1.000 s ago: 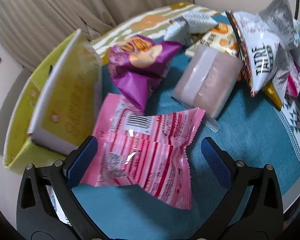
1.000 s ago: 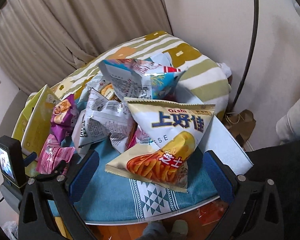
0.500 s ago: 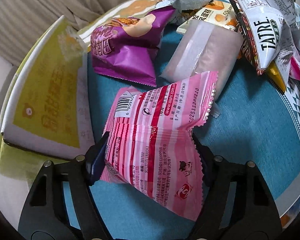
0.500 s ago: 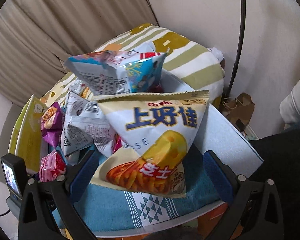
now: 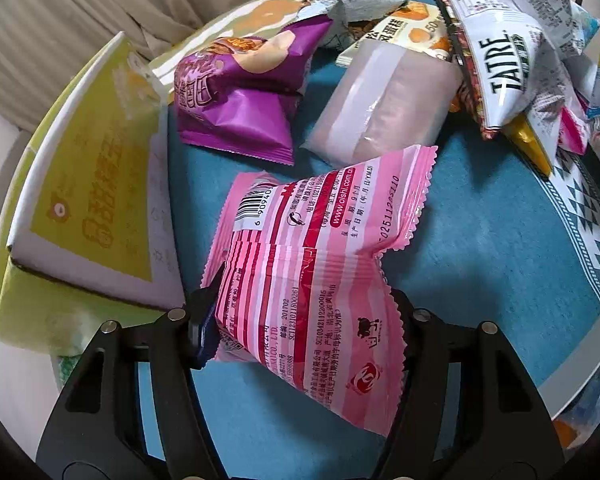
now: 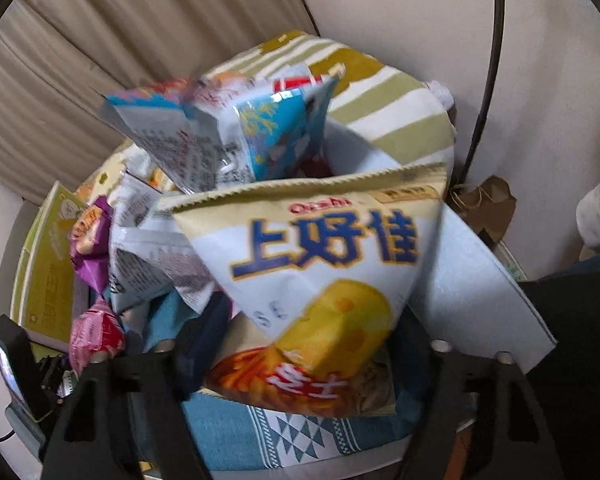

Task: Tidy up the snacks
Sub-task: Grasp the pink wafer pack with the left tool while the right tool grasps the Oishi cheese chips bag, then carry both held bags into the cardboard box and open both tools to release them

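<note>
A pink striped snack bag (image 5: 312, 264) lies on the teal cloth (image 5: 500, 264), back side up with its barcode showing. My left gripper (image 5: 300, 320) has its jaws closing on the bag's lower half, and the pads press in so the foil creases between them. In the right wrist view a cream and yellow cheese snack bag (image 6: 320, 264) leans on the pile. My right gripper (image 6: 308, 344) is closing on its lower end, both pads against its sides; this view is blurred.
A yellow carton (image 5: 92, 184) stands at the left. Behind lie a purple bag (image 5: 240, 100), a cloudy pinkish pack (image 5: 380, 112) and a white bag (image 5: 500, 68) in the pile. A blue bag (image 6: 276, 128) tops the pile, with a white board (image 6: 480, 300) and black cable (image 6: 488, 80) to the right.
Both grippers went from wide open to closed in on their bags, the left one first. The right gripper came down closer to the cheese bag. The pink bag now creases.
</note>
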Available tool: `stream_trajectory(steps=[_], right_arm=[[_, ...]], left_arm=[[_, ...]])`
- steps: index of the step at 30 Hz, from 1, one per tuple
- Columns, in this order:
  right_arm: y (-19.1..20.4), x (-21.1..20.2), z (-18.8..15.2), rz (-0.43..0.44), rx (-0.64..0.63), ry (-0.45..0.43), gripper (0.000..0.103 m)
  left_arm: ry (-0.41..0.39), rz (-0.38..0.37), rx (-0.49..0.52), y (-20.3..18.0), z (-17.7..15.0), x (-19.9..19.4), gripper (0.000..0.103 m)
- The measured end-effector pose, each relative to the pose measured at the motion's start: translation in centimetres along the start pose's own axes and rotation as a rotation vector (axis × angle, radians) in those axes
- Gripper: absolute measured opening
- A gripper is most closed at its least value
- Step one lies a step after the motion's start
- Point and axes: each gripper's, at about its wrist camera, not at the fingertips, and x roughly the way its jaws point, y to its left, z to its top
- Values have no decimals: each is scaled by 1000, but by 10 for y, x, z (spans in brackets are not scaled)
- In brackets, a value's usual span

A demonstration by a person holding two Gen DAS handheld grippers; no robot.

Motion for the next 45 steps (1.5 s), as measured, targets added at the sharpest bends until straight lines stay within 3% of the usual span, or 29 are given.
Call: stream_trajectory(steps=[5,6,14,25,29,34,40,45], right_arm=[[1,-5,-2,10,-17,-13,53],[2,-7,-3,10,-22,-16,43],[8,-31,-2,36,-70,-54,43],[58,-105,19,144,-241,-172,43],[97,-124,28,216,-343,-211,43],[168,-126,38,327,-443,-196,43],[260,-100,37,419,-523,-146,43],[322,-67,34,463,-547,-72,43]], left_arm=[[-4,-23,-11,-3,-3,-5,58],[-8,-26,-14,-3,-3,-8,58],[-72,-30,-69,7,1,-46,58],[-275,23,-229,47,17,-155,58],[-338,71,-275,73,13,-186,58],[-358,112,-336,128,15,-194,58],[-323,156,-375,199,13,-174,58],[-267,150,-380,251,15,-139,58]])
